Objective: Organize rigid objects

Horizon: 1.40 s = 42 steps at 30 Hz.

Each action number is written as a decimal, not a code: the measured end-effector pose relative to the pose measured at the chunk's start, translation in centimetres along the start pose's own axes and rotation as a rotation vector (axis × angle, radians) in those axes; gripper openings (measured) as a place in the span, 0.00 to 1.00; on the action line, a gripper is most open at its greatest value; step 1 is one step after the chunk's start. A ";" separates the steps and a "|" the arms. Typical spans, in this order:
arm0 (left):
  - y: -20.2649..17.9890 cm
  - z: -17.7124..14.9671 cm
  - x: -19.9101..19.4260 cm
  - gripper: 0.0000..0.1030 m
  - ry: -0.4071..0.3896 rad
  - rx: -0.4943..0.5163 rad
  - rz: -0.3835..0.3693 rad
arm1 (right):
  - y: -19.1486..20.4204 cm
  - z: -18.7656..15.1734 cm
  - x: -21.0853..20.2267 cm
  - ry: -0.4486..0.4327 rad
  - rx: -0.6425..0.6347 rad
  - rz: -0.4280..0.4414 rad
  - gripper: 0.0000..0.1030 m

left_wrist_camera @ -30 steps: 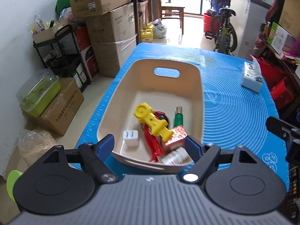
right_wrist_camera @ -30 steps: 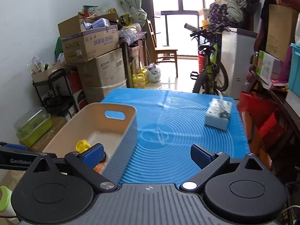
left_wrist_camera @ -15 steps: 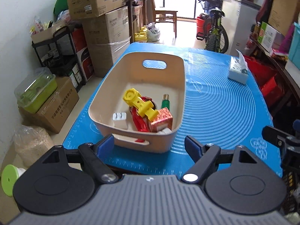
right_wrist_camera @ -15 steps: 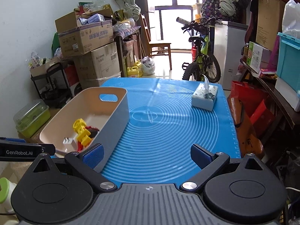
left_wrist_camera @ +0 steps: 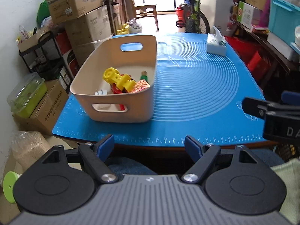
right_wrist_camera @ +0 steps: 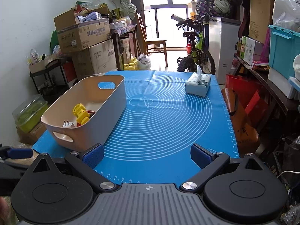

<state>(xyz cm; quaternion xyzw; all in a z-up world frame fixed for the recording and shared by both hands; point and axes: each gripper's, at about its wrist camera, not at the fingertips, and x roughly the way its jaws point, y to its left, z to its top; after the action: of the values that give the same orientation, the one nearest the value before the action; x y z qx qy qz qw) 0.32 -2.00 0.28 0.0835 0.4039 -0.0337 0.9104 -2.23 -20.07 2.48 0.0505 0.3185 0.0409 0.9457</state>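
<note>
Both grippers, left gripper (left_wrist_camera: 149,146) and right gripper (right_wrist_camera: 148,155), are spread wide, holding nothing; the bin (left_wrist_camera: 120,110) of toys, maybe blocks, sits ahead-left.

bin (left_wrist_camera: 120,110) wall hides your lower items from you | red piece (left_wrist_camera: 114,90) under yellow toy (left_wrist_camera: 119,78) unidentifiable | your right gripper (left_wrist_camera: 277,116) cut off at frame edge

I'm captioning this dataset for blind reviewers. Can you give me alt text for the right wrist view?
A beige bin holding a yellow toy and a white plug sits on the left of a blue mat. The open, empty right gripper frames the near edge; a tissue box stands far right.
</note>
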 end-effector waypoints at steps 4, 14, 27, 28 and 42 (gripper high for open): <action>-0.5 -0.8 -0.3 0.80 -0.007 0.009 -0.023 | 0.0 -1.3 -0.6 -0.002 0.004 -0.001 0.95; -0.7 -2.3 -0.4 0.80 -0.041 0.014 -0.036 | 0.0 -4.3 -1.2 -0.016 0.042 -0.026 0.95; 0.2 -2.6 -0.2 0.80 -0.054 -0.040 -0.060 | 0.0 -4.9 -1.3 -0.050 0.036 -0.063 0.95; 0.2 -2.6 -0.2 0.80 -0.054 -0.044 -0.062 | 0.1 -4.9 -1.3 -0.049 0.032 -0.065 0.95; 0.4 -2.5 -0.1 0.80 -0.049 -0.054 -0.067 | 0.2 -5.0 -1.0 -0.042 0.031 -0.070 0.95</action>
<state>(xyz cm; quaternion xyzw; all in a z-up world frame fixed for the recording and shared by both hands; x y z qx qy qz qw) -1.57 -1.12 -1.24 0.0443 0.3849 -0.0551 0.9203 -6.04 -19.59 -0.82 0.0546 0.3009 0.0018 0.9521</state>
